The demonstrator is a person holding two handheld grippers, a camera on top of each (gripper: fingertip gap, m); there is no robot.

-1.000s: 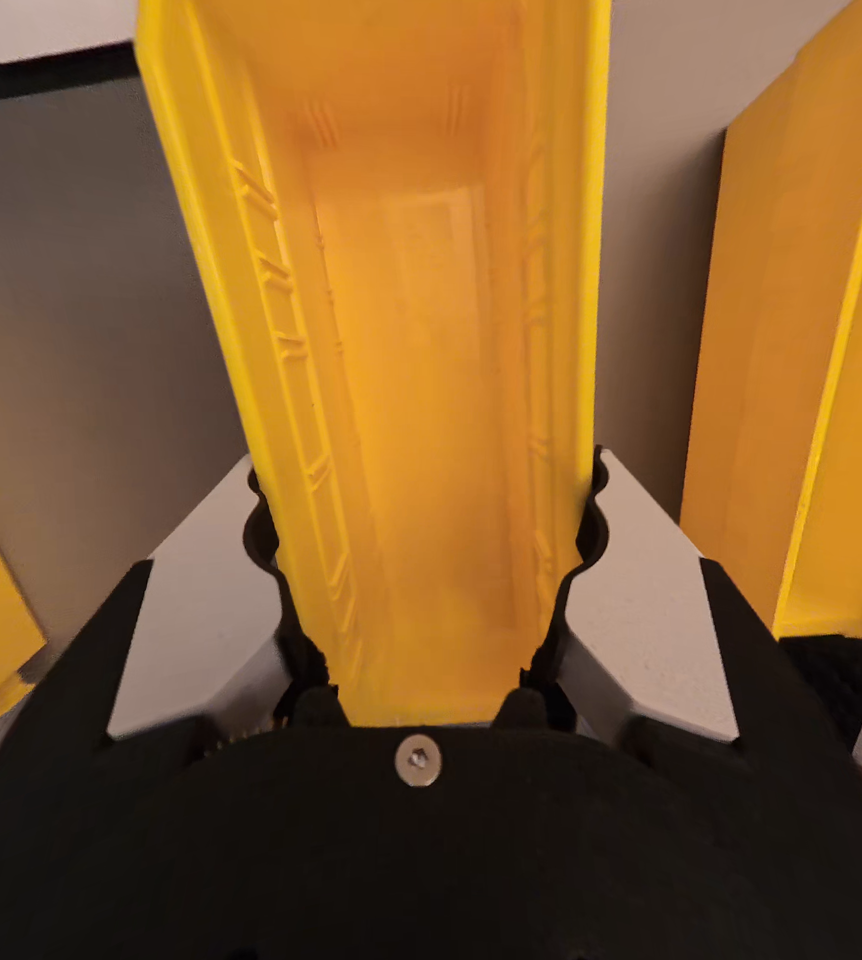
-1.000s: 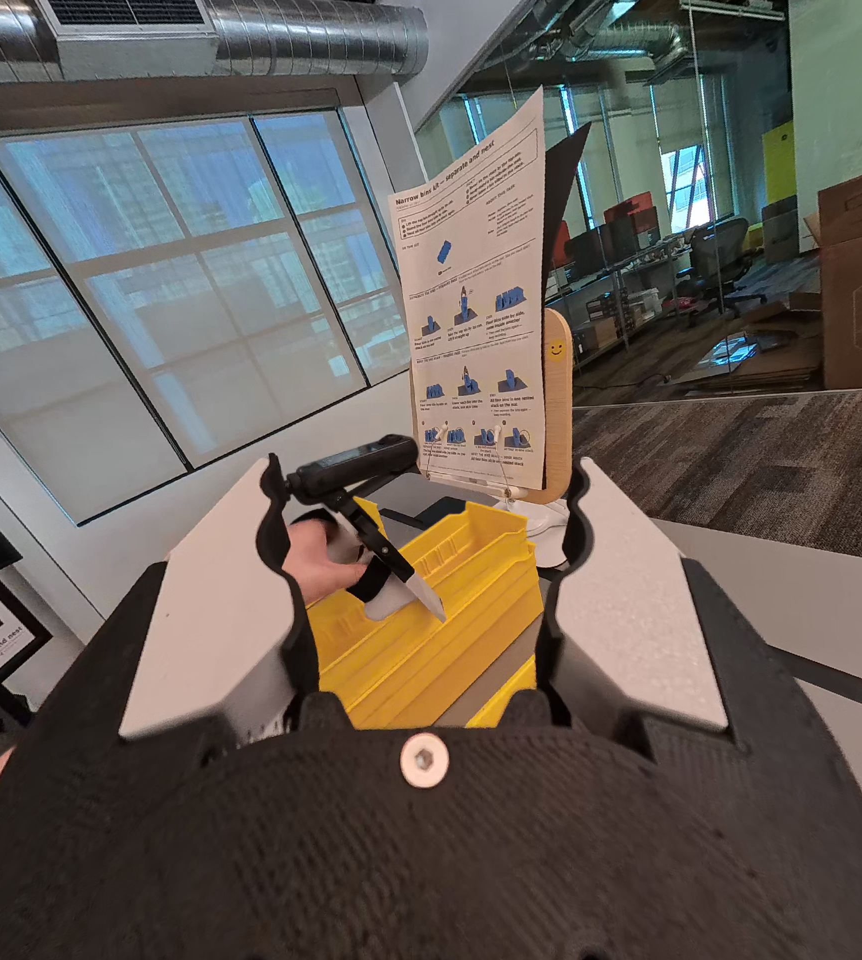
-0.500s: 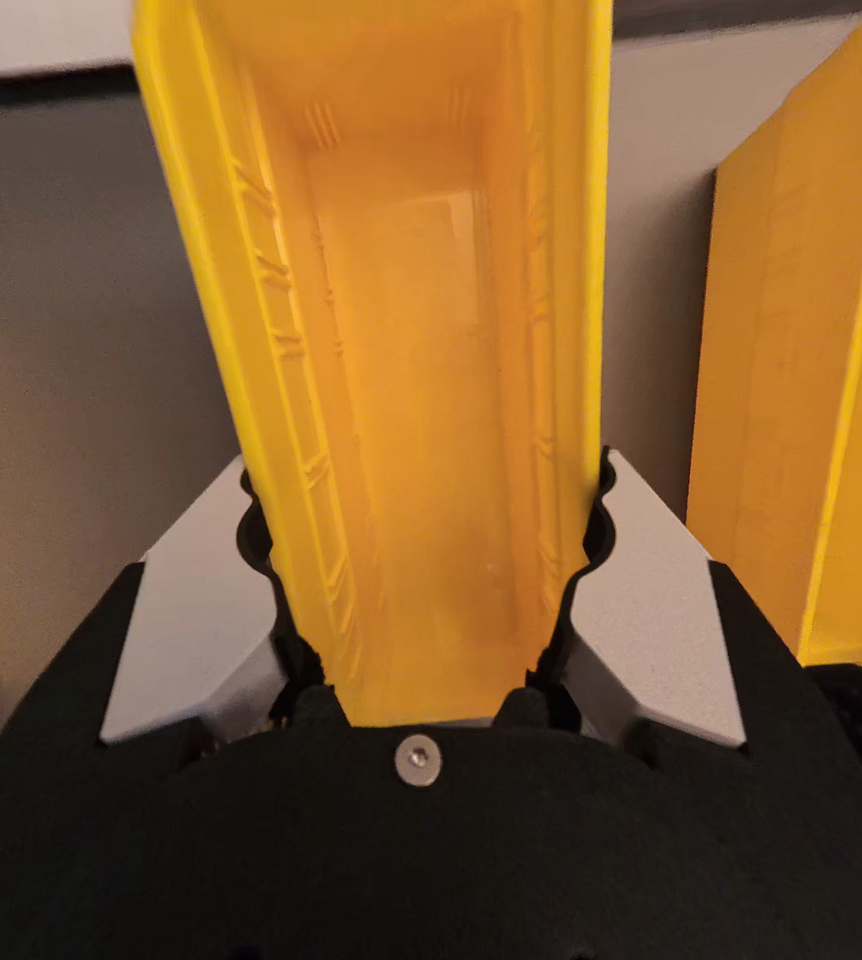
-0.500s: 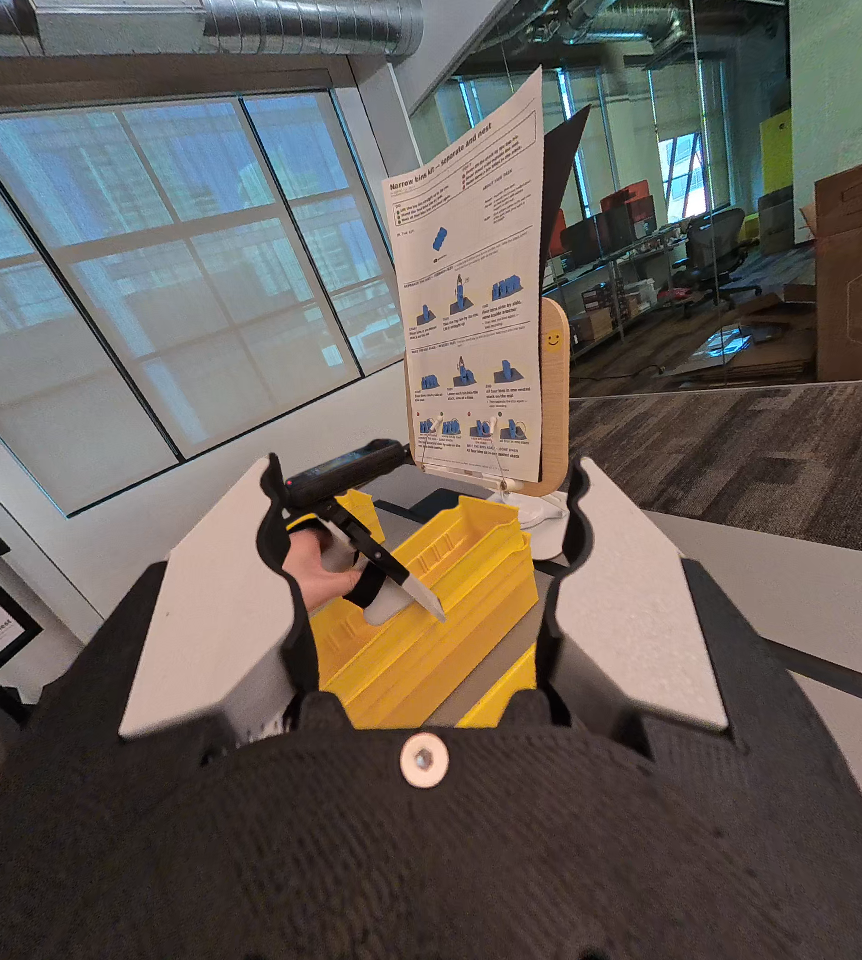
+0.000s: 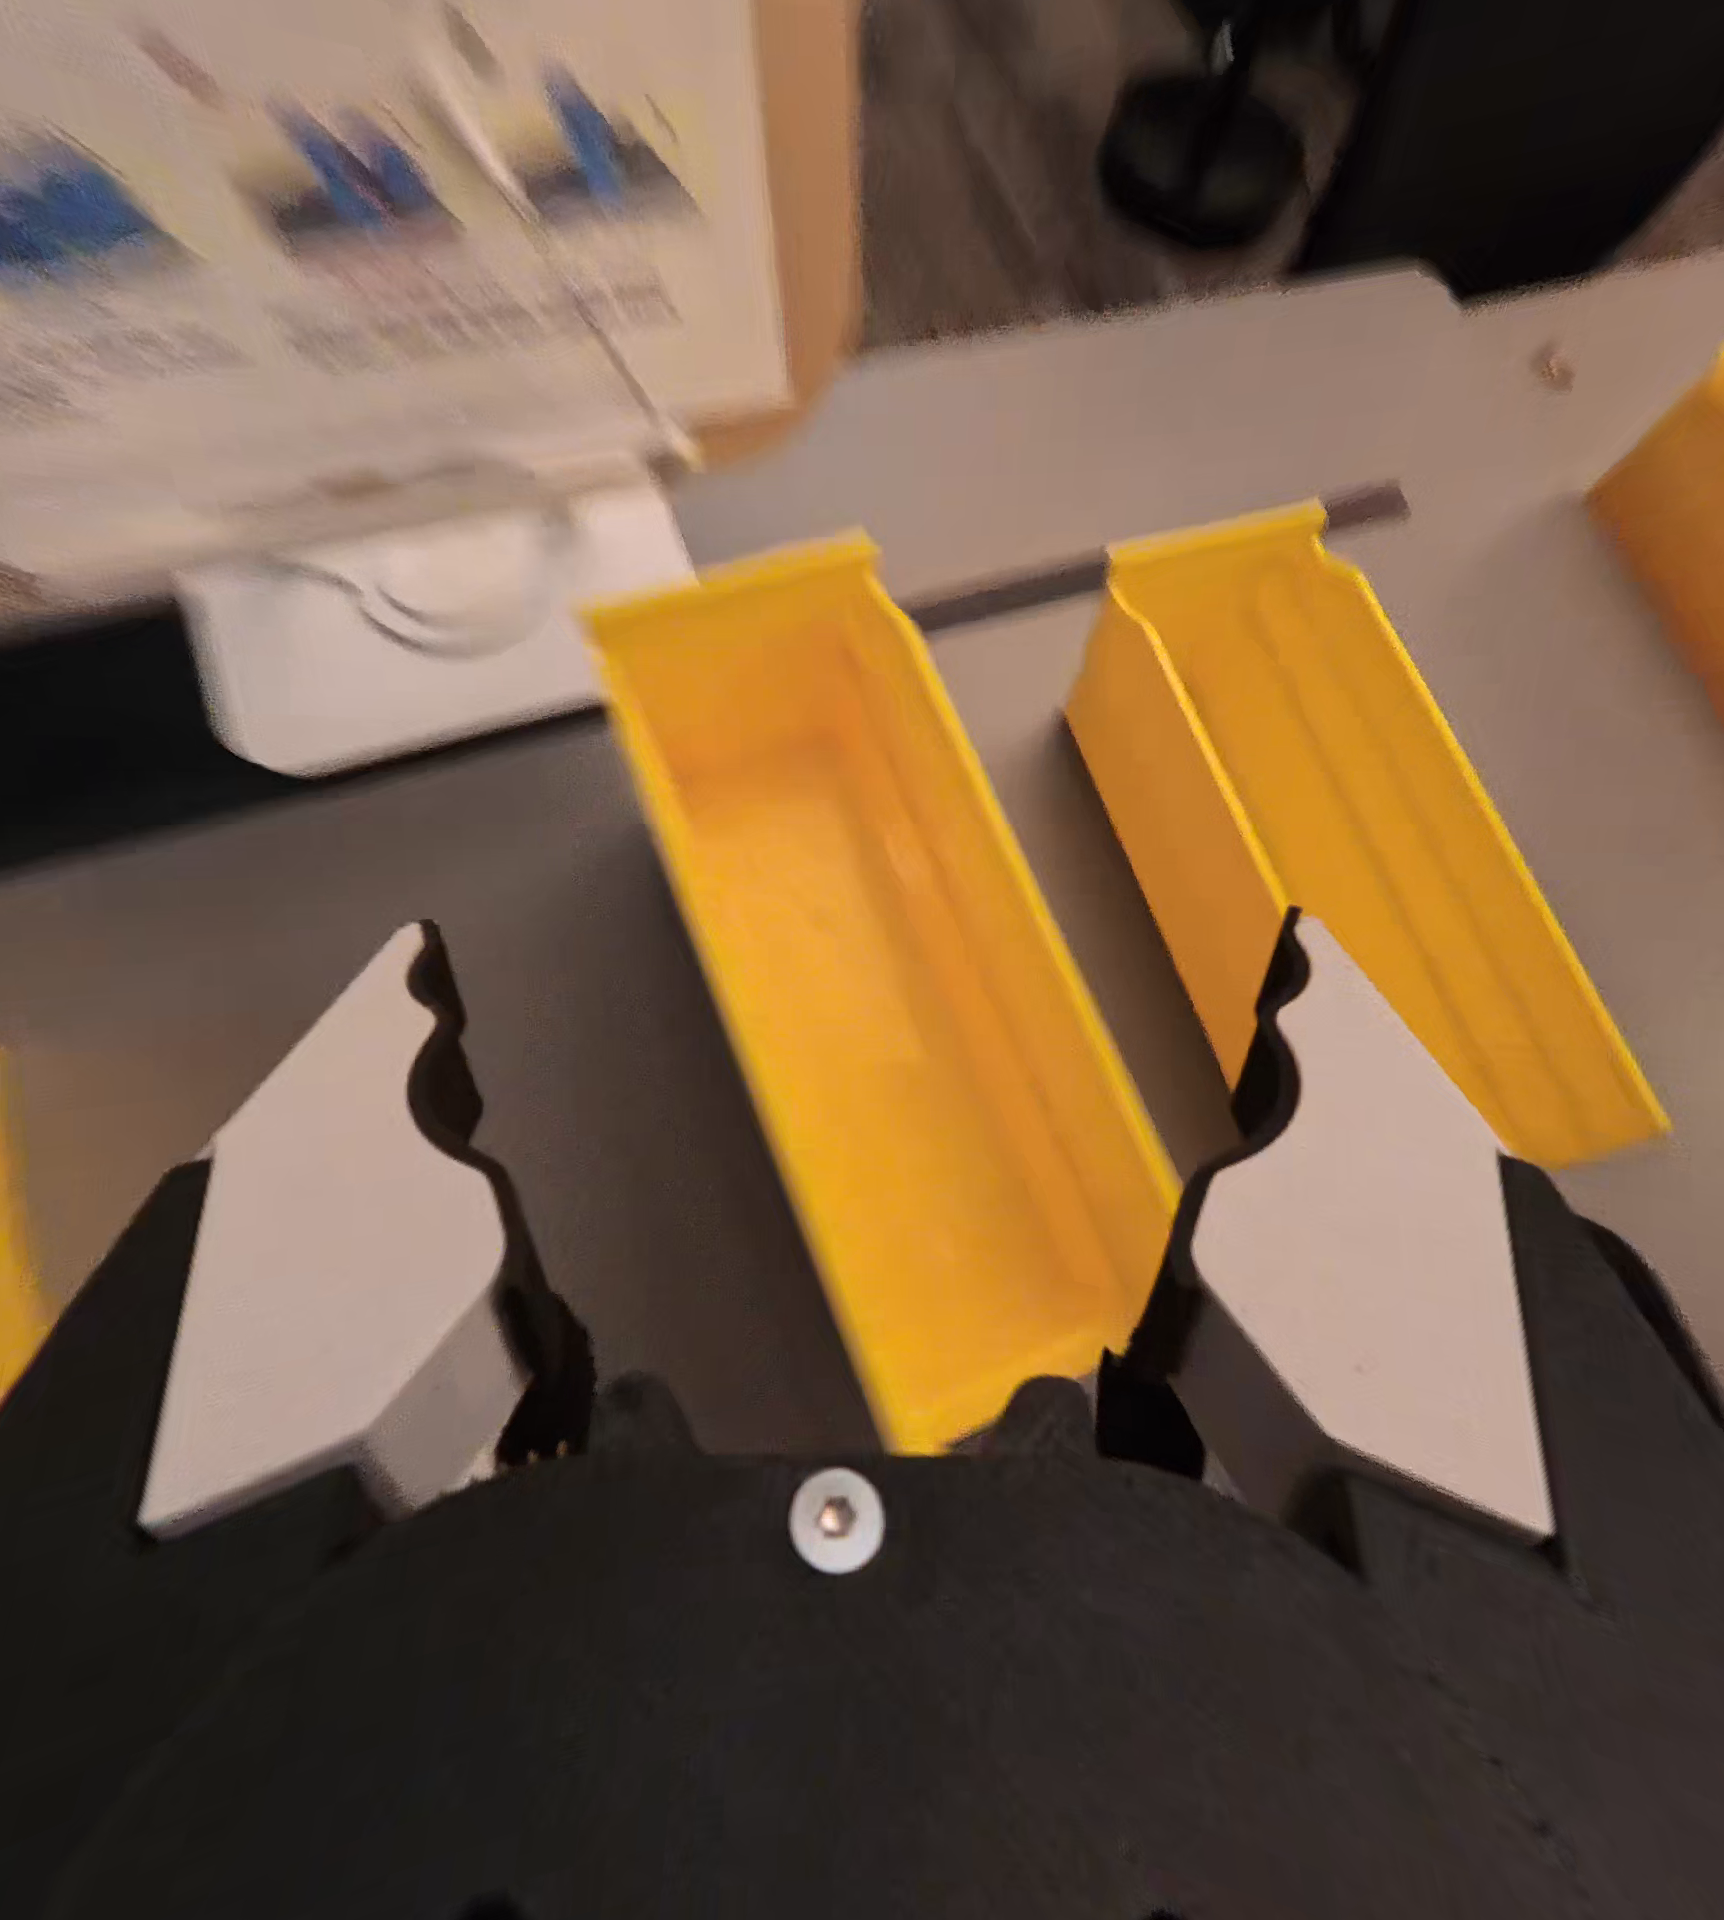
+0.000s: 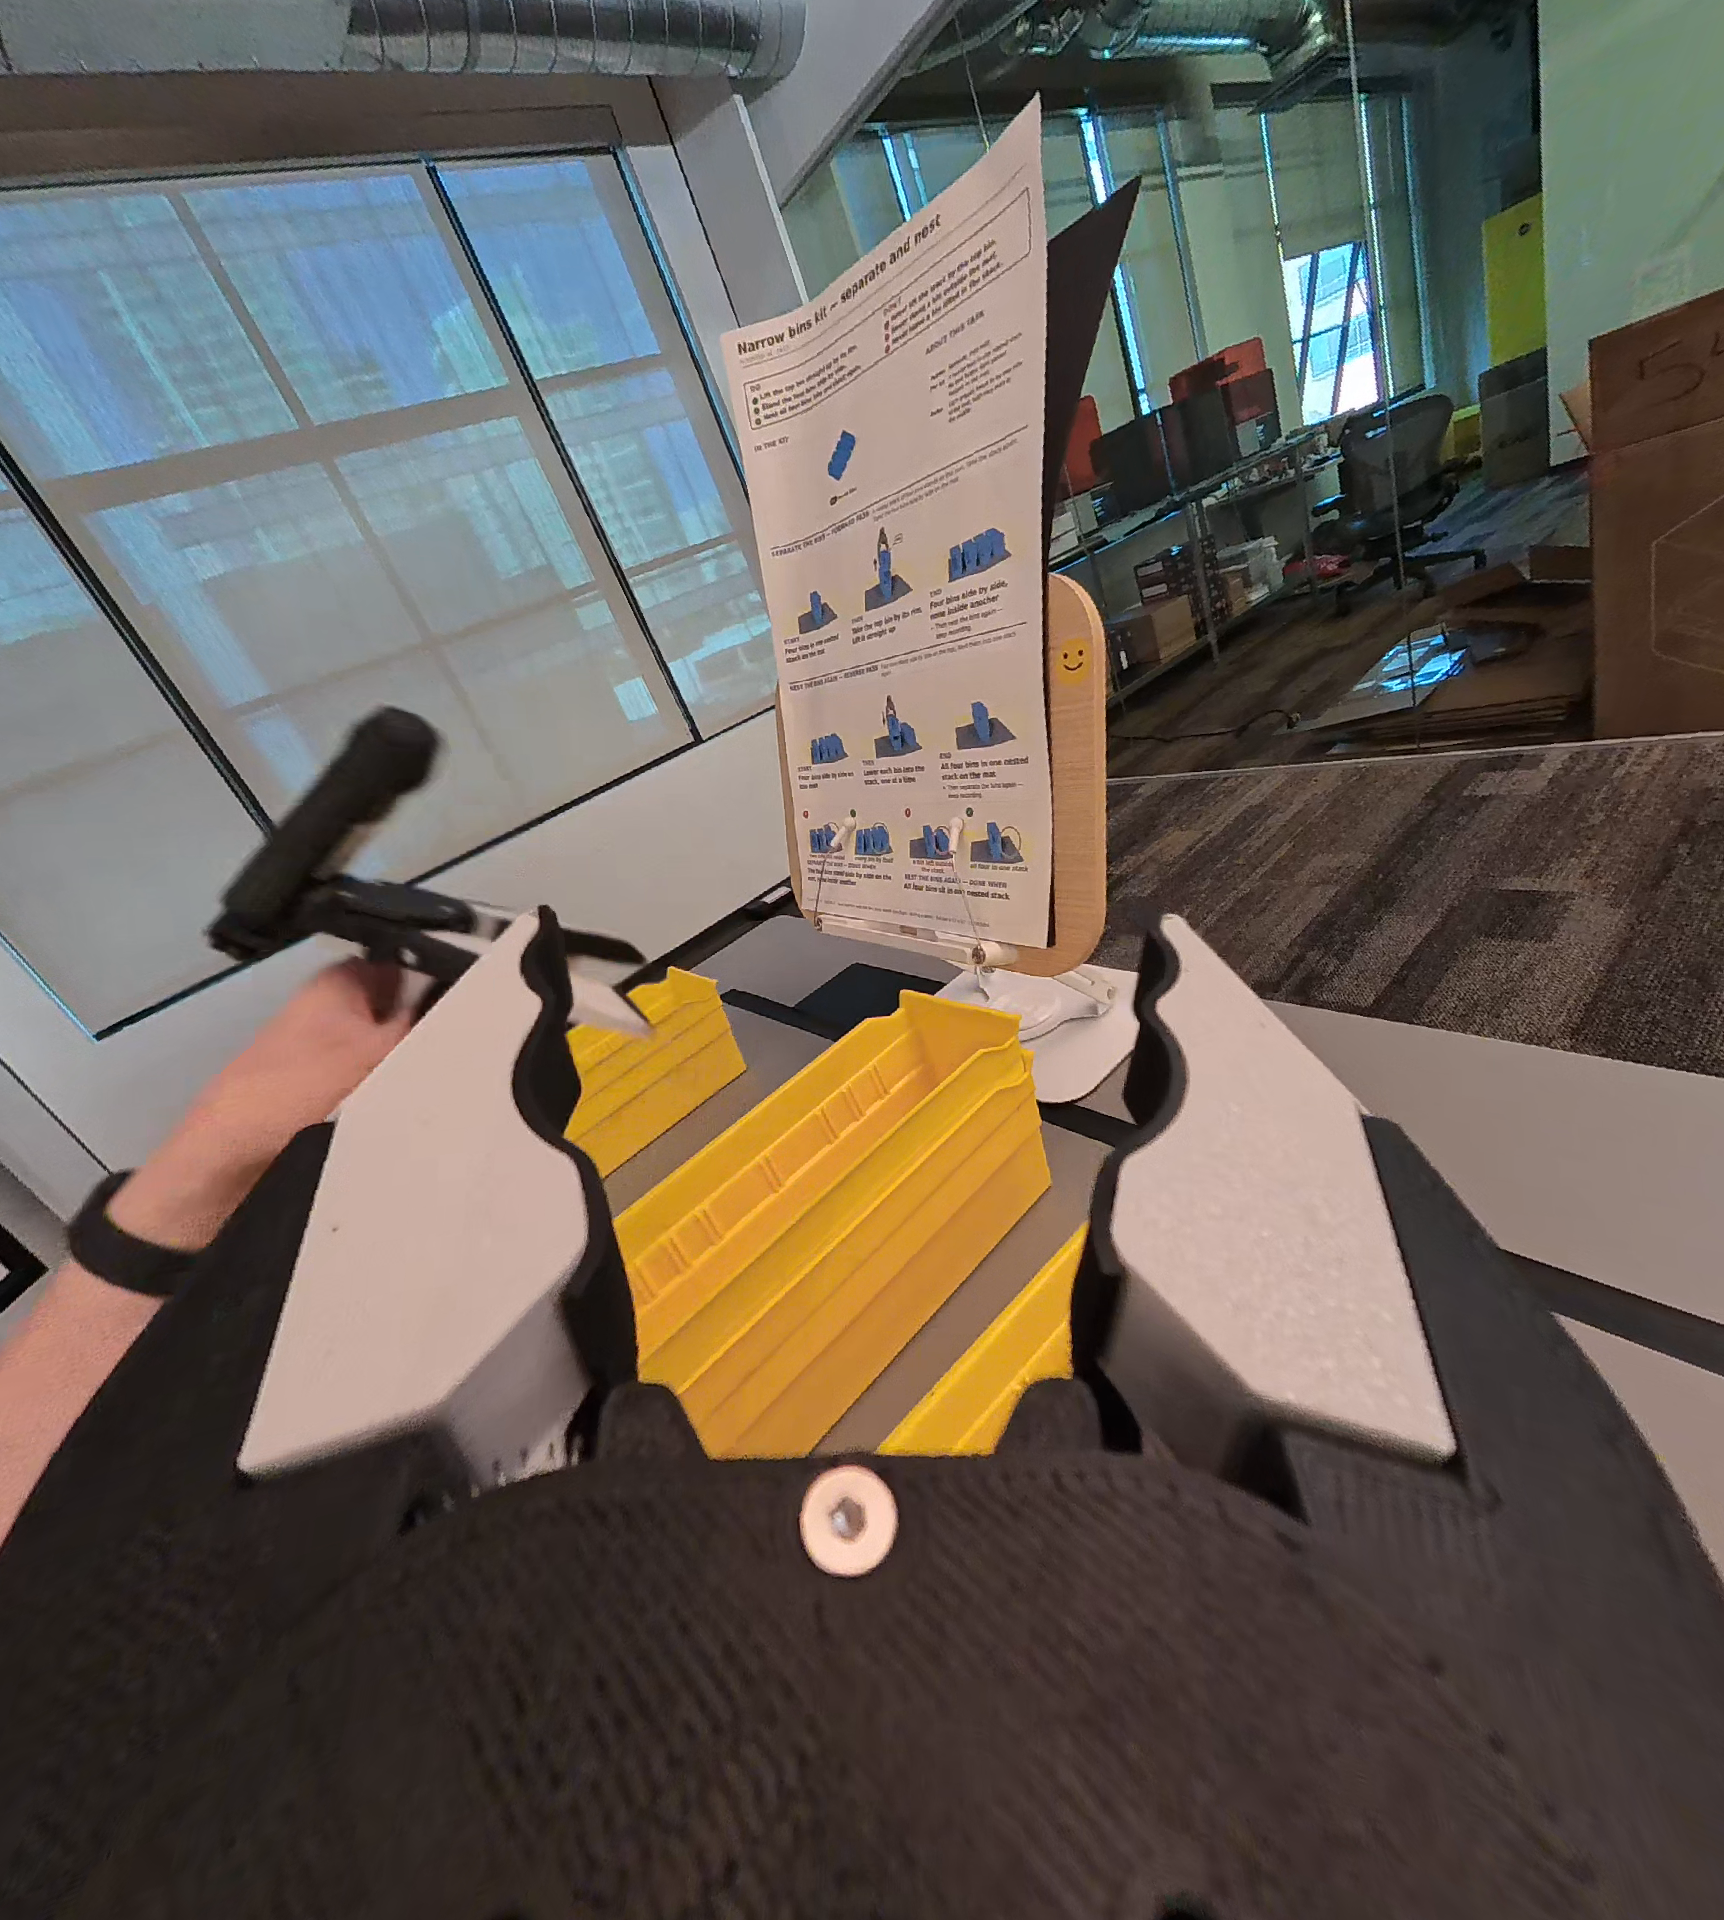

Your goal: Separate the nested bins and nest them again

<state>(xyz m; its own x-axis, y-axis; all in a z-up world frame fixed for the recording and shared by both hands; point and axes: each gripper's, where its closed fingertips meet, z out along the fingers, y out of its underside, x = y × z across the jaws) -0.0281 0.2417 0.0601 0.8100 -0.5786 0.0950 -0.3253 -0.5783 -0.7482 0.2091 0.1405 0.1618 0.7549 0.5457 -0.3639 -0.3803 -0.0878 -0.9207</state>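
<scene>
Since earlier we see the left gripper [image 5: 858,1023] backed off the yellow bin [image 5: 879,966], fingers spread wide and bare. Open counter [image 5: 567,935] lies left of its rim. Right gripper [image 6: 842,1039] fingers hang apart, bare, above the bins.

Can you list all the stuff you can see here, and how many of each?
Bins: at least three, yellow, side by side on the table.
Table: one, grey.
Instruction sheet: one, white with blue pictures, on a wooden stand behind the bins.
Cardboard box: one, brown, far right.
Windows: large, at left.
Left tongs: open, holding nothing, above the middle bin.
Right tongs: open, holding nothing.
</scene>
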